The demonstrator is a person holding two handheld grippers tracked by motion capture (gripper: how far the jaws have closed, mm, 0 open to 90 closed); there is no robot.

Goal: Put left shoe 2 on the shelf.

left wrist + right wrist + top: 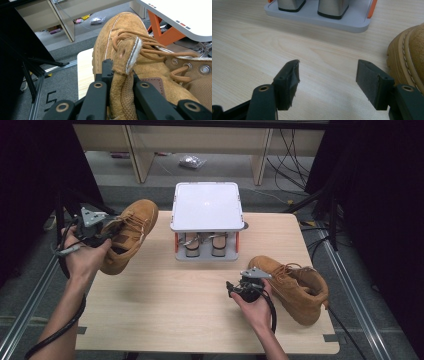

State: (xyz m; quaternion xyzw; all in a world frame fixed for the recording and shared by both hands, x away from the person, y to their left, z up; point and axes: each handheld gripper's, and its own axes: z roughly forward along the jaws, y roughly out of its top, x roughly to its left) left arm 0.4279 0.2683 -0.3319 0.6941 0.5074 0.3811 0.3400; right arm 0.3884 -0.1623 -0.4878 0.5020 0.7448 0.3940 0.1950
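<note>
- The left boot (127,235) is held off the table's (200,310) left edge by its tongue (125,75) alone, on which the left gripper (92,227) is clamped; a slip could drop it.
- The rack (206,207) could be struck in passing.
- The right gripper (245,287) is held with jaws apart and empty beside the right boot (295,287), which could be nudged.

Tan suede boot (127,232) lifted, tongue (125,75) pinched.
</note>
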